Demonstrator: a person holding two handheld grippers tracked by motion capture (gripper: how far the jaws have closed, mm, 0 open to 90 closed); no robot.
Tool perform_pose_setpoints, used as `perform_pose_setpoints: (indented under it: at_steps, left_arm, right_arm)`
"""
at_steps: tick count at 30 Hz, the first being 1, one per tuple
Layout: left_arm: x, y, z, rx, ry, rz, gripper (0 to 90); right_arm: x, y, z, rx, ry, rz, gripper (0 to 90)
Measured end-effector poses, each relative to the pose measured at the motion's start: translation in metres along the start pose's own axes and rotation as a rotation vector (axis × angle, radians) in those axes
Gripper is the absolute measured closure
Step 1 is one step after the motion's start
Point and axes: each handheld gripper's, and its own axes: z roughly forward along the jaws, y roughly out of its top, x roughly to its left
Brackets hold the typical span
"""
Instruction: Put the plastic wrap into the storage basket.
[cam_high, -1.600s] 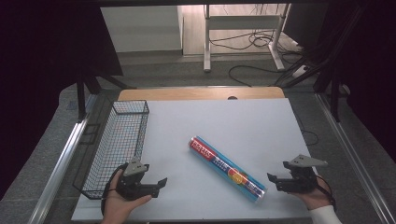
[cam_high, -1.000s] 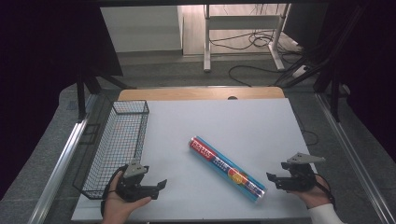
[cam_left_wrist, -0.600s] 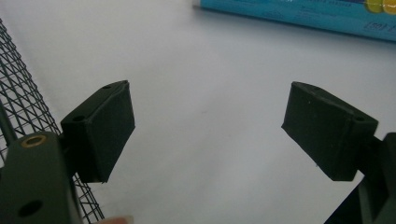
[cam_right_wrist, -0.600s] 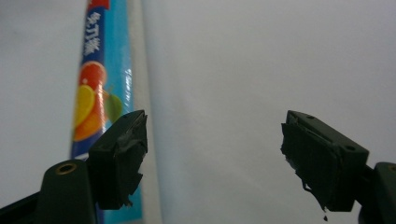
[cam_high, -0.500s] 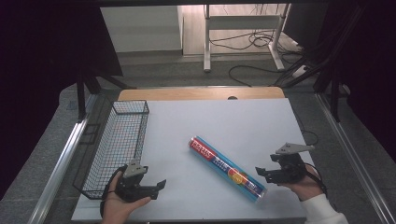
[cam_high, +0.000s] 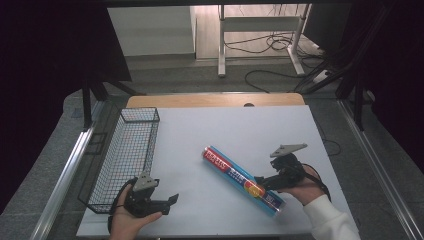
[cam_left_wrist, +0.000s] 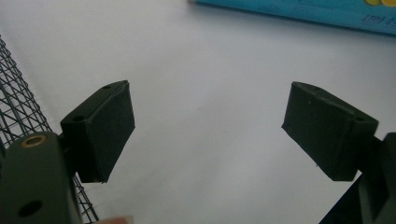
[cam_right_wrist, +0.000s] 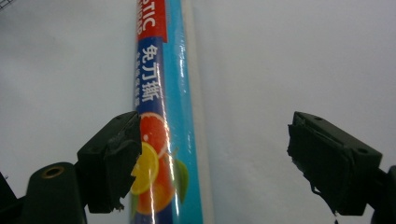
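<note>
Blue and red, the long printed cardboard roll box (cam_high: 243, 180) lies flat and slantwise on the white counter (cam_high: 225, 130), well right of the black wire basket (cam_high: 125, 155). I have my right gripper (cam_high: 260, 181) at the box's near end, fingers (cam_right_wrist: 112, 161) spread wide with the box between them, close against one finger, not pinched. My left gripper (cam_high: 172, 200) rests just beside the basket's near corner, fingers (cam_left_wrist: 100, 130) spread over bare counter.

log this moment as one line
right gripper: open, at box of wrap, not gripping | left gripper: open, idle beside wire basket | box flat on table
</note>
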Motion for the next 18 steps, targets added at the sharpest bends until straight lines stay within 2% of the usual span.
perform_pose_setpoints:
  at_steps: [8, 18]
  left_arm:
    - [0.000, -0.001, 0.000, 0.002, -0.001, -0.001, 16.6]
    - [-0.001, -0.001, 0.003, 0.007, 0.000, 0.010, 16.6]
  right_arm:
    - [0.014, 0.018, 0.026, 0.073, 0.023, -0.055, 17.6]
    - [0.027, 0.033, 0.063, 0.160, 0.032, -0.084, 17.0]
